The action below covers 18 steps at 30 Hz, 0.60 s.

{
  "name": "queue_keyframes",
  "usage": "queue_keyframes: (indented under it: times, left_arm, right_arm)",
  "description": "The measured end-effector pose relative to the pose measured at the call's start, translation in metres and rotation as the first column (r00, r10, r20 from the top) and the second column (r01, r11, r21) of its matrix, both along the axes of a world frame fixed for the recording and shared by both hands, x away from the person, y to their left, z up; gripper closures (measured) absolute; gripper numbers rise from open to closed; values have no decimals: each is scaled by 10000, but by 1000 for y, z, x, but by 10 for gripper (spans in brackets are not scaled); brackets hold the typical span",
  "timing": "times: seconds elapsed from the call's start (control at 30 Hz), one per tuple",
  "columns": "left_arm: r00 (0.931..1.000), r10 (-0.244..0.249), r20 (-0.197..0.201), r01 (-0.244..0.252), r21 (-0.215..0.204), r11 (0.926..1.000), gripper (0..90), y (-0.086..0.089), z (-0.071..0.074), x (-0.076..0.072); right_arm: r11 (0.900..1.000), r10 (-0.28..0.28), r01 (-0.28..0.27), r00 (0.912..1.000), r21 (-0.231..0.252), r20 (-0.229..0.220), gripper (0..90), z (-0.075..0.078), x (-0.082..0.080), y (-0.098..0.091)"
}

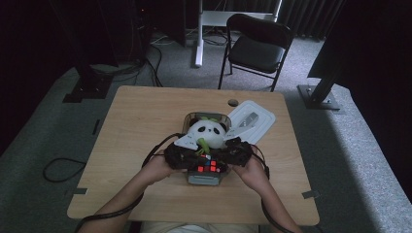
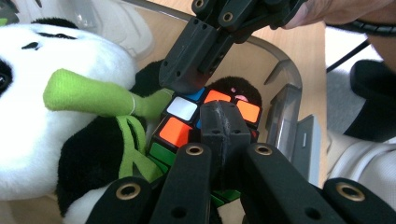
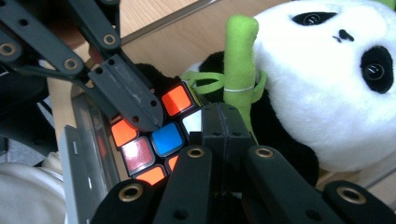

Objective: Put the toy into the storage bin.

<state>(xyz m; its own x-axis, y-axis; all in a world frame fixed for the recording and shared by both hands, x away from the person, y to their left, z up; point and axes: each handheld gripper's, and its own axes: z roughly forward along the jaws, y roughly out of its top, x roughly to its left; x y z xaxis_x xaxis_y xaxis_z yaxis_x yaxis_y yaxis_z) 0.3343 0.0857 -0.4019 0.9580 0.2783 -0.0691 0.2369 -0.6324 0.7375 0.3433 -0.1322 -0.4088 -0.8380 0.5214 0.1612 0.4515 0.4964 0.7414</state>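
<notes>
Cube (image 2: 187, 116) | tilted, corner toward panda (image 2: 42, 116) | both grippers pressed together, tips touching cube

In the high view the cube (image 1: 207, 166) at centre frame is half covered by both grippers, and the box (image 1: 206, 178) under it shows just a front wall. The panda (image 3: 322, 84) is cut off at the right gripper view's right edge, its body hidden behind the closed jaws. The person's forearms leave the bottom edge.
</notes>
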Motion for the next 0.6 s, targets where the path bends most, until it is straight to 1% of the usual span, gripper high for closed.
queue_keyframes:
  times: [0.03, 0.1, 0.13, 0.17, 0.2, 0.23, 0.27, 0.3, 0.33, 0.37, 0.4, 0.43, 0.47, 0.5, 0.53, 0.57, 0.6]
  left_arm:
    - [10000, 14, -3, -14, 3, 10000, 900, 1, 0, 0]
    - [10000, -65, 20, 65, -24, 10000, 900, 1, 1, 0]
    - [9999, -89, -119, 87, -167, 9998, 900, 2, 1, 0]
    - [9996, -138, -245, 126, -482, 9988, 900, 5, 3, 1]
    - [9993, -158, -353, 133, -690, 9975, 900, 8, 4, 1]
    - [9989, -125, -459, 82, -927, 9957, 900, 10, 5, 2]
    - [9980, -181, -609, 106, -1226, 9924, 874, 12, 7, 1]
    - [9994, -42, -347, 2, -1133, 9936, 757, 13, 9, -2]
    - [9994, -42, -347, 2, -1133, 9936, 722, 13, 9, -2]
    - [9992, -46, -408, -5, -1239, 9923, 711, 14, 10, -2]
    - [9992, -46, -408, -5, -1239, 9923, 693, 14, 10, -2]
    - [9991, -6, -418, -50, -1324, 9912, 643, 15, 11, -2]
    - [9990, 151, -411, -206, -1373, 9903, 609, 18, 13, 0]
    - [9990, 297, -340, -342, -1417, 9893, 583, 19, 14, 0]
    - [9986, 365, -372, -415, -1454, 9885, 509, 21, 14, 1]
    - [9982, 463, -379, -515, -1485, 9876, 467, 23, 15, 2]
    - [9982, 463, -379, -515, -1485, 9876, 439, 23, 15, 2]
  right_arm:
    - [9999, -40, 40, 10000, -97, 64, 900, 1, -1, 2]
    - [10000, -37, 37, 10000, -37, 89, 900, 2, -2, 1]
    - [10000, -11, 11, 10000, 52, 22, 900, 3, -2, 1]
    - [10000, -11, 11, 10000, 52, 22, 900, 3, -2, 1]
    - [9987, 42, -41, 10000, 504, -7, 900, 8, -3, -3]
    - [9987, 42, -41, 10000, 504, -7, 900, 8, -3, -3]
    - [9981, 66, -67, 10000, 615, 17, 900, 10, -4, -4]
    - [9967, -151, 148, 9999, 803, 25, 723, 14, -5, -7]
    - [9959, -197, 198, 9998, 877, -16, 670, 15, -4, -9]
    - [9944, -304, 305, 9995, 1012, -21, 614, 17, -4, -10]
    - [9944, -304, 305, 9995, 1012, -21, 614, 17, -4, -10]
    - [9936, -411, 406, 9991, 1051, 27, 534, 19, -4, -12]
    - [9937, -468, 461, 9989, 1019, 39, 508, 19, -3, -13]
    - [9918, -583, 576, 9983, 1140, 32, 483, 20, -3, -15]
    - [9903, -643, 638, 9979, 1238, 0, 432, 20, -3, -17]
    - [9897, -759, 759, 9971, 1213, -50, 396, 21, -2, -18]
    - [9897, -759, 759, 9971, 1213, -50, 396, 21, -2, -18]
